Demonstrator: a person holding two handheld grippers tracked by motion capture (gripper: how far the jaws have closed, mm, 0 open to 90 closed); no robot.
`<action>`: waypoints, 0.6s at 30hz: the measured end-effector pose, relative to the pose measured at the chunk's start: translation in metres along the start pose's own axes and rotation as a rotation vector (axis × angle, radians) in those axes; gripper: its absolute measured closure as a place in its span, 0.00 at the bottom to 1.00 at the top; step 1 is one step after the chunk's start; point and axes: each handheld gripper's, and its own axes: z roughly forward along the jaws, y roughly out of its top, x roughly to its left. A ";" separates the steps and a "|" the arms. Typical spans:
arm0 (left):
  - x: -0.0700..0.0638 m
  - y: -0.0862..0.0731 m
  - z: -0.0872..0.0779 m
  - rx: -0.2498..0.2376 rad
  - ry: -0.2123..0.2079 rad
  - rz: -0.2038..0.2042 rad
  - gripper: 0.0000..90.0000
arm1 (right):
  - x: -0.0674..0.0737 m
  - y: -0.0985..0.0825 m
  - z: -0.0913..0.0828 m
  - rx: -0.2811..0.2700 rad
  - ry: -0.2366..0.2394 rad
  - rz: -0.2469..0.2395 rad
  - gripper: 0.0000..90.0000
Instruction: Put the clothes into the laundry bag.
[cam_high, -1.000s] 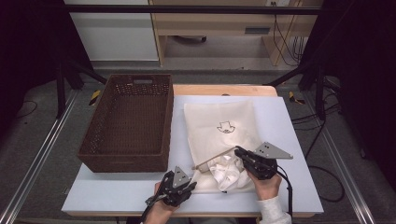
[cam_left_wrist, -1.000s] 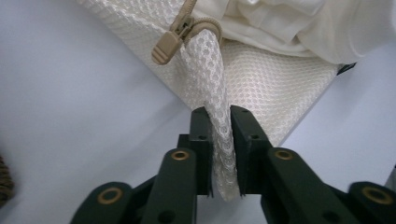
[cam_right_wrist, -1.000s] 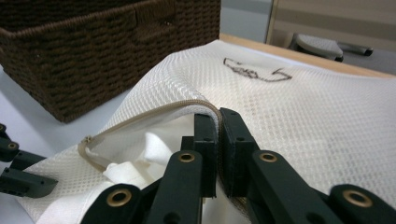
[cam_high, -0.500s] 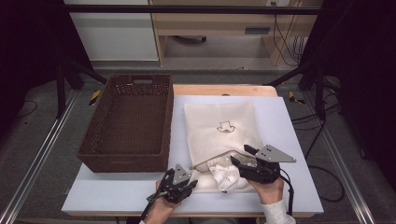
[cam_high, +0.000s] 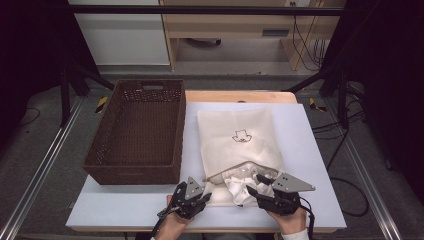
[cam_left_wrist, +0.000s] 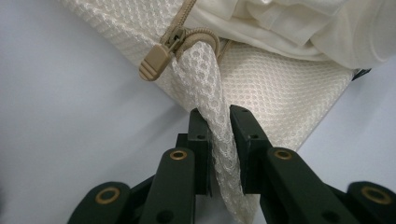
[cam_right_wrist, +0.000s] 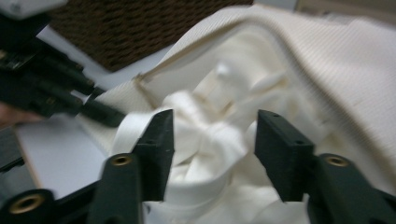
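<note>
Lower centre of the high view: mesh laundry bag lies flat on the table, its mouth open. Left gripper clamps the bag's corner beside the zipper pull. Right gripper stands half-open, jaws just closing around white cloth, pads not pressing

Black fingers, brass-ringed screws
</note>
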 end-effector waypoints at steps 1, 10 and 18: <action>0.000 0.000 0.000 0.000 -0.002 -0.002 0.87 | -0.001 -0.004 0.002 0.017 0.012 0.005 0.58; 0.000 0.000 0.000 0.001 0.000 -0.003 0.87 | -0.002 -0.023 0.027 0.156 -0.010 0.067 0.79; -0.003 0.002 0.000 0.011 0.013 0.009 0.89 | 0.008 0.000 0.055 0.210 -0.082 0.042 0.92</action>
